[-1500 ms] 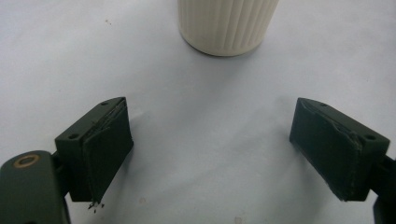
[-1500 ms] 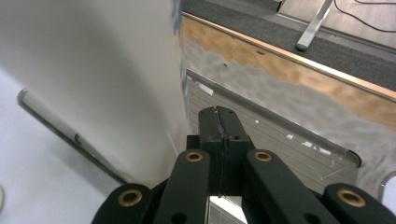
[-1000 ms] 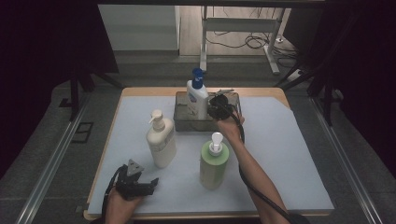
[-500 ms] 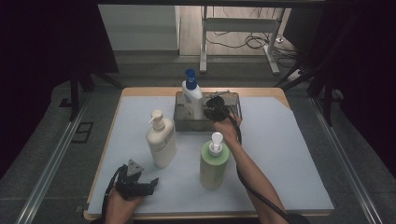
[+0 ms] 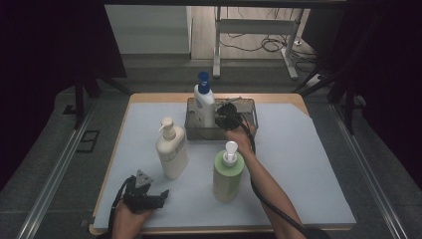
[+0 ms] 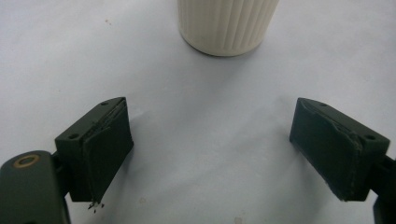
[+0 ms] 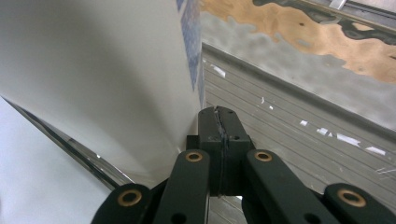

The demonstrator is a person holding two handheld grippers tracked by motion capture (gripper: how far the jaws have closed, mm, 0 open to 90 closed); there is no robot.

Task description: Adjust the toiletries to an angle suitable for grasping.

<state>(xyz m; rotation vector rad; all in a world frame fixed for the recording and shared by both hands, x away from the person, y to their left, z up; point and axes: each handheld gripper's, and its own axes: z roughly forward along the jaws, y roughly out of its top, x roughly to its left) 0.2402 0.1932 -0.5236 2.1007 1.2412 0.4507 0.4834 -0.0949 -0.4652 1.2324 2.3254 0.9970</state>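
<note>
White bottle (image 5: pixel 204 105) with blue cap, cream bottle (image 5: pixel 172 149), green bottle (image 5: pixel 228 172).

Dim room, evenly lit tabletop, soft close-ups

From the high view the tabletop (image 5: pixel 308 164) is lit from above while both sides fall into near-black. Bottles cast only faint, short shadows. In the left gripper view the cream bottle (image 6: pixel 227 23) is slightly soft and the surface looks washed pale. In the right gripper view the white bottle (image 7: pixel 93 79) is blurred, and the tray wall (image 7: pixel 299 60) shows wavy reflections.
</note>
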